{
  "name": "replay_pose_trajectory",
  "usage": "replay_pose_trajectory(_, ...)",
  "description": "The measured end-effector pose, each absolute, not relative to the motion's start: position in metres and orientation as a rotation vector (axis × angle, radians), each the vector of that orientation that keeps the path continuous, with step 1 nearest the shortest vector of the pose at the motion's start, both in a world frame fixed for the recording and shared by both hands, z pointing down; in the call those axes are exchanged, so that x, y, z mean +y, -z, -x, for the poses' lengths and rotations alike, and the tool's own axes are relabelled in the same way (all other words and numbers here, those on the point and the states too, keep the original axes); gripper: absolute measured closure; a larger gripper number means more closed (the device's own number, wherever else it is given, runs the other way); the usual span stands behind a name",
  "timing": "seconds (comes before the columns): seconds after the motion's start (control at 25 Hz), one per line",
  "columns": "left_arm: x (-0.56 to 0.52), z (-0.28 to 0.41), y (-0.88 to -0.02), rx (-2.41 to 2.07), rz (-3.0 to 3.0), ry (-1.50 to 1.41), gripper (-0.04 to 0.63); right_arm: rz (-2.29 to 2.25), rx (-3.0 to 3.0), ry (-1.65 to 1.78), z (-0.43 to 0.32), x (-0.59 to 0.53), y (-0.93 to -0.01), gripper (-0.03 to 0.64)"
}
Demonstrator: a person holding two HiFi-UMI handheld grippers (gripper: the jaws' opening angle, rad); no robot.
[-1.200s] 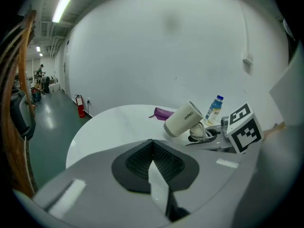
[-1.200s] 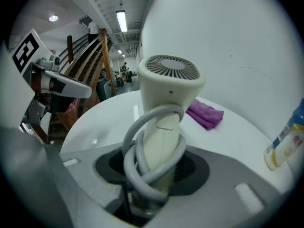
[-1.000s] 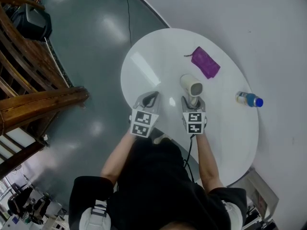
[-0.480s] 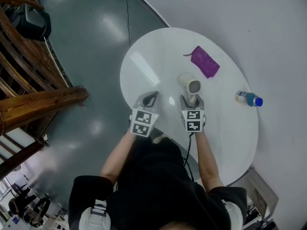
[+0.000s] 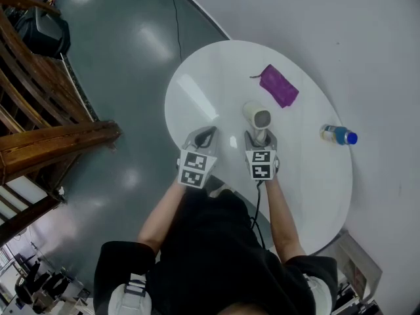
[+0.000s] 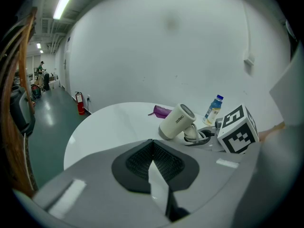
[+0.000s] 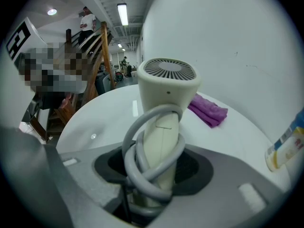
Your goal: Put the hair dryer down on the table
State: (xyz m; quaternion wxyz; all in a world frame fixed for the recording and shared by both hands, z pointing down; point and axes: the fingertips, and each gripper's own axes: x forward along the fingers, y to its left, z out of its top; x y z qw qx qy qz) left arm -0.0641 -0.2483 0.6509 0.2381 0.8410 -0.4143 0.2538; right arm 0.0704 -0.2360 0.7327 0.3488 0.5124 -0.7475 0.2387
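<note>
A cream hair dryer (image 5: 257, 117) stands over the round white table (image 5: 197, 97), barrel up, its grey cord wound round the handle. In the right gripper view the handle (image 7: 159, 141) sits between the jaws of my right gripper (image 7: 152, 175), which still press on it while they are opening. The same gripper (image 5: 261, 138) shows near the table's front middle. My left gripper (image 5: 205, 134) hovers to the left of it, shut and holding nothing. From the left gripper view the dryer (image 6: 176, 121) lies to the right, beyond the closed pads of the left gripper (image 6: 154, 165).
A purple pouch (image 5: 279, 86) lies behind the dryer. A blue-capped bottle (image 5: 339, 135) lies at the table's right. A white wall curves round the back. Wooden stairs (image 5: 46, 130) rise at the left over a grey floor.
The right gripper and the hair dryer have drifted slightly to the left. The left gripper has stayed where it was.
</note>
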Motion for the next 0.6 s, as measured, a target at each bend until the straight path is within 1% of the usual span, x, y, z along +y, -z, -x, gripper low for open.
replay_pose_trajectory(0.6, -0.236, 0.076, -0.642, -1.149, -2.307, -0.692, 0.589, -1.33, -1.938, -0.644, -0.067, -0.23, -0.725, 0.373)
